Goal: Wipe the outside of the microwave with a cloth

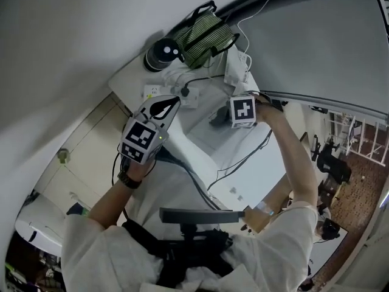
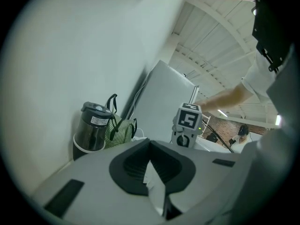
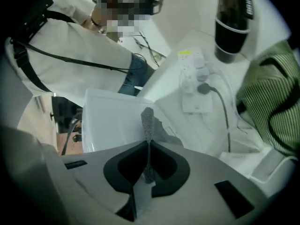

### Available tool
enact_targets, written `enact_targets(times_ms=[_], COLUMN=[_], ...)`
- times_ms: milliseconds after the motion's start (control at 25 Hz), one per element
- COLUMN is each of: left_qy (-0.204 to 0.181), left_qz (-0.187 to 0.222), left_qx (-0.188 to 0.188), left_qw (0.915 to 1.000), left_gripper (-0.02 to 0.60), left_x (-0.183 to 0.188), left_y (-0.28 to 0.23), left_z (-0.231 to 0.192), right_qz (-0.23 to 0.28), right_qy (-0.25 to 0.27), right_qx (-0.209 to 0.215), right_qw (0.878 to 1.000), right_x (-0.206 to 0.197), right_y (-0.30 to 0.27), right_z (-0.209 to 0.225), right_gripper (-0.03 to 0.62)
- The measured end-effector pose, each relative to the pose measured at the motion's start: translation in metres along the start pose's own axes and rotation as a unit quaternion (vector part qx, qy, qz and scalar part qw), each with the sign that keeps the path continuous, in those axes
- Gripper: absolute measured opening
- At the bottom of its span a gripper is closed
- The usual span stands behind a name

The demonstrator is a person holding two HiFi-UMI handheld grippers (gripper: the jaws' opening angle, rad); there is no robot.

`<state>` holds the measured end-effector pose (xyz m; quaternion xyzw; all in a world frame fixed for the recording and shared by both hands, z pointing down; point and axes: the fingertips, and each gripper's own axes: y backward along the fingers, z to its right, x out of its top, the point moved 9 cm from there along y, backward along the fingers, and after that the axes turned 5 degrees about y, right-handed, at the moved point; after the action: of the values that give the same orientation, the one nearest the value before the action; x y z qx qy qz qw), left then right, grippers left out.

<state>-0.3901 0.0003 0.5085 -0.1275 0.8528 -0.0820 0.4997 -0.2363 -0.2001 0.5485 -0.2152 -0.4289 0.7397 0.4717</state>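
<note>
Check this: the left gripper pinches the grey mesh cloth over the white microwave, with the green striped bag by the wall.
Wrong gripper. The right gripper view shows the grey mesh cloth pinched in the right gripper, over the white microwave; the left gripper is shut, empty. The green striped bag is by the wall.

cloth (image 3: 147,121) mostly hidden, striped bag (image 3: 274,95) cropped
</note>
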Motion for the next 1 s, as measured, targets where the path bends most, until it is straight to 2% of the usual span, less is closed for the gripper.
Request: enact_targets(times_ms=[200, 280, 400, 520, 680, 880, 1000], left_qy=[0.001, 0.003, 0.004, 0.002, 0.006, 0.004, 0.006], left_qz=[-0.001, -0.001, -0.003, -0.006, -0.009, -0.010, -0.009], left_qx=[0.009, 0.007, 0.003, -0.003, -0.005, 0.003, 0.013], left_qw=[1.0000, 1.0000, 1.0000, 1.0000, 0.9999, 0.9999, 0.9998], left_gripper=[0.024, 0.025, 0.024, 0.025, 0.025, 0.025, 0.025], left_x=[0.000, -0.001, -0.004, -0.006, -0.010, -0.013, -0.015], left_y=[-0.004, -0.008, -0.014, -0.016, -0.018, -0.014, -0.006], left_z=[-0.002, -0.002, 0.003, 0.009, 0.011, 0.007, 0.003], right_qz=[0.054, 0.065, 0.065, 0.012, -0.071, -0.137, -0.146], right_qy=[0.118, 0.145, 0.158, 0.141, 0.081, -0.008, -0.023], right_qx=[0.071, 0.095, 0.111, 0.074, 0.017, -0.028, -0.028], right_qw=[0.989, 0.983, 0.979, 0.987, 0.994, 0.990, 0.989], right_x=[0.080, 0.097, 0.103, 0.082, 0.029, -0.045, -0.053], right_y=[-0.009, -0.013, -0.020, -0.026, -0.035, -0.045, -0.055], right_z=[-0.044, -0.057, -0.062, -0.044, 0.001, 0.060, 0.076], right_gripper=[0.029, 0.029, 0.029, 0.029, 0.029, 0.029, 0.029])
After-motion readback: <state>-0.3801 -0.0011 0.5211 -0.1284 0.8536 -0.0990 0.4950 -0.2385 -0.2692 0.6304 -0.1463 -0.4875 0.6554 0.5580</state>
